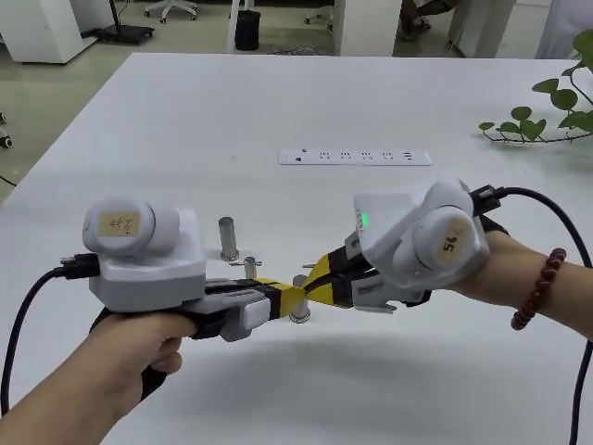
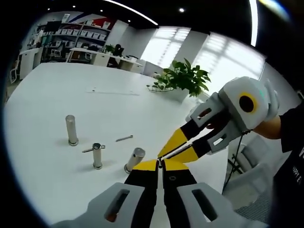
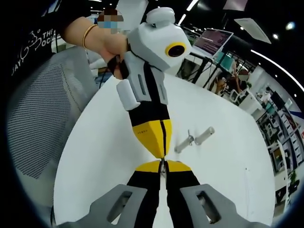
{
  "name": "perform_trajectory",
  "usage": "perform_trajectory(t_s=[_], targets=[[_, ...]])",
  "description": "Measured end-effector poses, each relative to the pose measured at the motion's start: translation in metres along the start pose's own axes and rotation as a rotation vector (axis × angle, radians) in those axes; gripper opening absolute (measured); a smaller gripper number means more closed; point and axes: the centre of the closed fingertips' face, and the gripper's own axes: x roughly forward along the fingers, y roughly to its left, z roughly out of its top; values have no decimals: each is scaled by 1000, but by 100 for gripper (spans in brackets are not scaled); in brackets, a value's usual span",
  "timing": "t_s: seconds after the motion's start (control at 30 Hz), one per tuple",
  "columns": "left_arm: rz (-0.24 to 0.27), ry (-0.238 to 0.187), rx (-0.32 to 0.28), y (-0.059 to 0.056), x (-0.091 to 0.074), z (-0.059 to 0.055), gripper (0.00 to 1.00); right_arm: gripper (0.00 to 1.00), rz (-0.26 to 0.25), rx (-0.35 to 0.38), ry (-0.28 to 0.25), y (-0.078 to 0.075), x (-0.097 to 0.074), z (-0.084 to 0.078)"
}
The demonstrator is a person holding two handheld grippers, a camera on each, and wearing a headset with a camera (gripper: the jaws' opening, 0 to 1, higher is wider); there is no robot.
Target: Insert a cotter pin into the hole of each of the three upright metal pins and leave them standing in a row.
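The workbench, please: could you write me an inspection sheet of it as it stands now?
Surface: white table, no marks seen.
Job's things: far pin upright; middle pin upright with a cotter pin through it; near pin appears tilted, beside the gripper tips; loose cotter pin lying flat.
Clutter: power strip.
Grippers: left gripper and right gripper tip to tip, jaws closed.
Cables: black cables, one from each gripper.
Surroundings: potted plant, office chairs.
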Motion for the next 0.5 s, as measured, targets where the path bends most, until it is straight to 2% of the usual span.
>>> perform_trajectory(t_s=[0.2,0.3,0.5], targets=[[0,-16,81,3,-1,0,0,2,16,98,-35,0,1,-1],[-5,-21,91,2,-2,-1,0,4,26,157,-52,1,1,-3],[-21,-23,157,0,-6,-5,0,8,55,282,-85,3,-1,-6]])
